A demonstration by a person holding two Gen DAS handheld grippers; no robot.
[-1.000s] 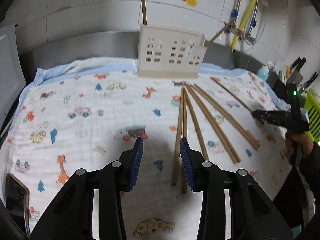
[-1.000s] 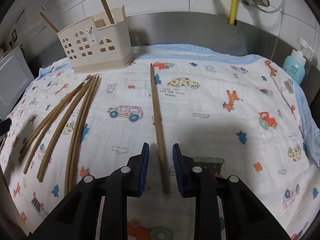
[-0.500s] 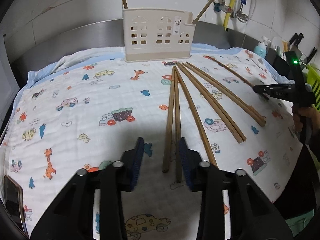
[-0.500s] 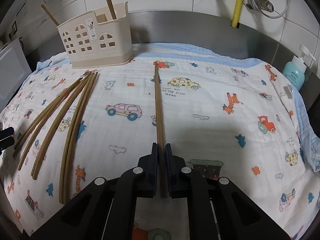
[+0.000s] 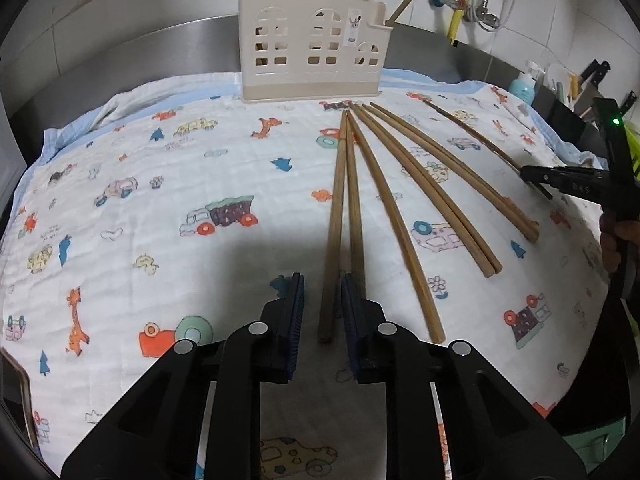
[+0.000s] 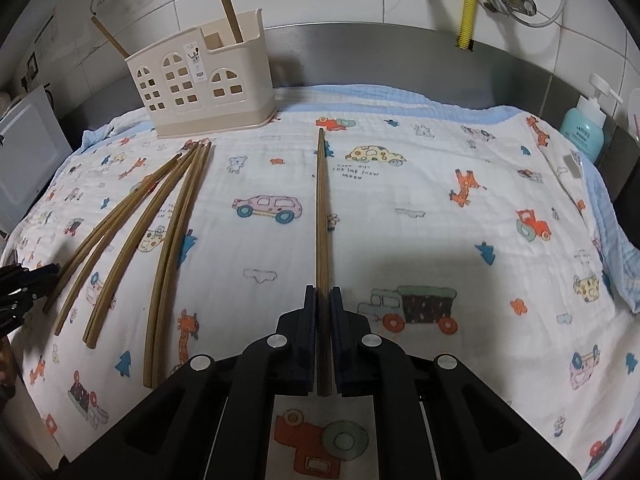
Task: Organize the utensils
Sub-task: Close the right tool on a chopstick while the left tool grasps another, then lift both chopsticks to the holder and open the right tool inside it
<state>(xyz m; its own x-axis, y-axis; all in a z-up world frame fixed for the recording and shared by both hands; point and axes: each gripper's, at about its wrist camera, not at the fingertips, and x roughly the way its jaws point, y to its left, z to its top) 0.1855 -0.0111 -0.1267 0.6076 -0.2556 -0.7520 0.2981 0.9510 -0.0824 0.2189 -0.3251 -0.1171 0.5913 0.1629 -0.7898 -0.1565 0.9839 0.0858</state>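
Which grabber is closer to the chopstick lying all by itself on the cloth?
Right. The right gripper is clamped on the lone chopstick. The left gripper is off by the fanned chopsticks, its jaws closing around one of them.

Chopsticks on cloth before holder

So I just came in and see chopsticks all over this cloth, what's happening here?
A person is sorting chopsticks with two tools. The right hand-held gripper is shut on a lone chopstick lying on the printed cloth. The left hand-held gripper is closing around the near end of the leftmost chopstick of the fanned group, not yet pinching it. The cream holder at the back already has two chopsticks standing in it.
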